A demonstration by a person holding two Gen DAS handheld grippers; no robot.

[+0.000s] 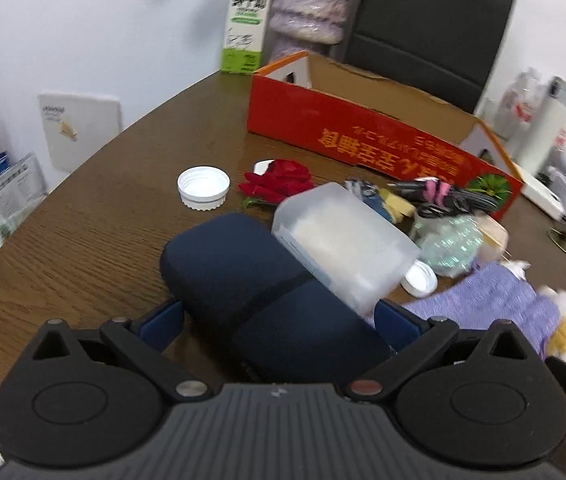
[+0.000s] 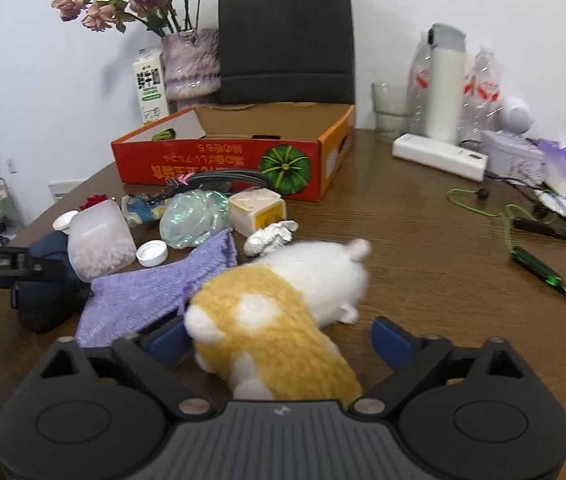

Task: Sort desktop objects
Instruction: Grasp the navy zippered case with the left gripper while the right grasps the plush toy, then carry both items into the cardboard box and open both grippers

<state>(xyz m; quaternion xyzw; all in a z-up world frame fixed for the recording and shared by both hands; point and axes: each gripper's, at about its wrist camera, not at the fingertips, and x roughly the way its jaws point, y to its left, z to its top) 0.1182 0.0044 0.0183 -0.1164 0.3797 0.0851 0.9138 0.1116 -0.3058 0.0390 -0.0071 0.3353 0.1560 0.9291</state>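
In the left wrist view my left gripper (image 1: pixel 279 320) has its jaws wide around a dark blue case (image 1: pixel 243 280); whether the pads press it I cannot tell. A frosted plastic jar (image 1: pixel 343 240) leans on the case. In the right wrist view my right gripper (image 2: pixel 283 338) is open around a yellow and white plush toy (image 2: pixel 279 312) that lies on the table; the right pad stands apart from it. A purple cloth (image 2: pixel 155 292) lies under the toy's left side. The red cardboard box (image 2: pixel 219 160) stands open behind the pile.
White bottle caps (image 1: pixel 203 186) (image 2: pixel 152 253), a red fabric flower (image 1: pixel 283 182), a coiled cable (image 1: pixel 443 196), a shiny wrapper (image 2: pixel 195 218), a small cream box (image 2: pixel 257 210) and crumpled paper (image 2: pixel 271 236) lie nearby. Milk carton (image 2: pixel 149 88), vase, black bag (image 2: pixel 287 40), power strip (image 2: pixel 439 156) and cables (image 2: pixel 539 248) stand behind and right.
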